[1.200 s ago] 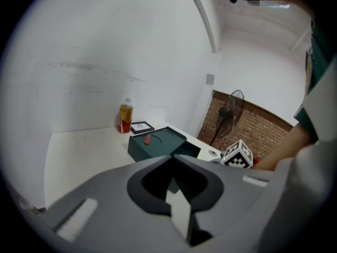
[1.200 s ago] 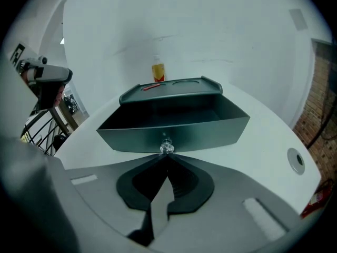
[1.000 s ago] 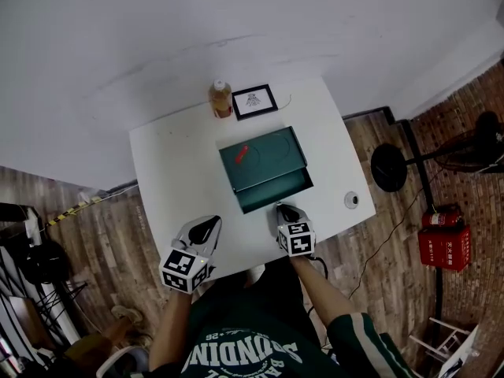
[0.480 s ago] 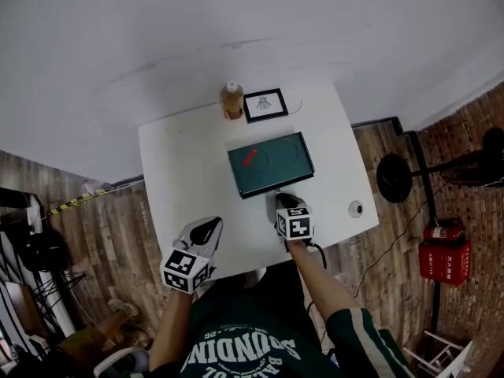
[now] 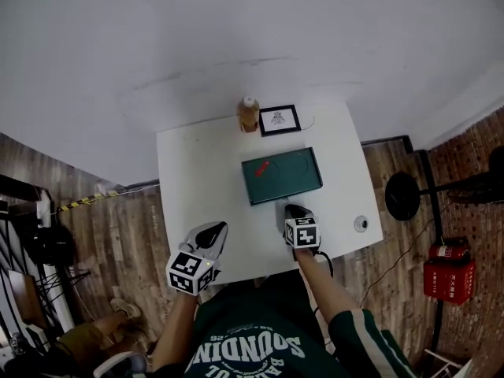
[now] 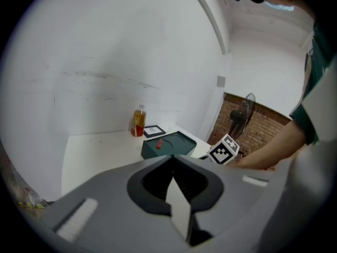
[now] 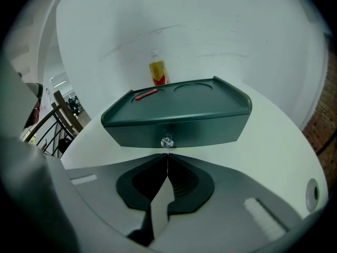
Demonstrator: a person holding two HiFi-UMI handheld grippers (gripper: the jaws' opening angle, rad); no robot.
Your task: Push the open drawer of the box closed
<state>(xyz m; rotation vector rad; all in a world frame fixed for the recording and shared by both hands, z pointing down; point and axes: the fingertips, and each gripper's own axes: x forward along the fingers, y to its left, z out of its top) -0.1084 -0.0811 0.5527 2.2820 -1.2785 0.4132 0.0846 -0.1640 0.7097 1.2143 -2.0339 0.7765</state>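
A dark green box (image 5: 282, 175) is being shown lying slightly toward 1 o'clock of the middle of a white table (image 5: 197, 179). It is low and rectangular, with a raised rim and two shallow round recesses in its top. Its drawer (image 7: 179, 133) is being seen flush with the body along the near face, with a small clear knob (image 7: 167, 141) at the middle of that face. A small red item (image 5: 261, 166) is being carried on the box top, toward 10 o'clock of its centre. The right gripper (image 5: 293, 208) is being held at 6 o'clock of the box with its jaws pressed together on nothing and their tips just before the knob; whether they are touching it cannot be told. The left gripper (image 5: 219, 227) is being held at 8 o'clock of the box, over the near table edge and well apart from it, with its jaws likewise closed and empty. At 12 o'clock of the table, a bottle (image 5: 249, 114) of amber liquid is being stood just beside a black-framed picture (image 5: 279, 120). The bottle's label is being seen as red, but its print is too small to be read, as is the small figure in the frame. White lettering is being shown upside down on the person's green shirt and cannot be fully made out.
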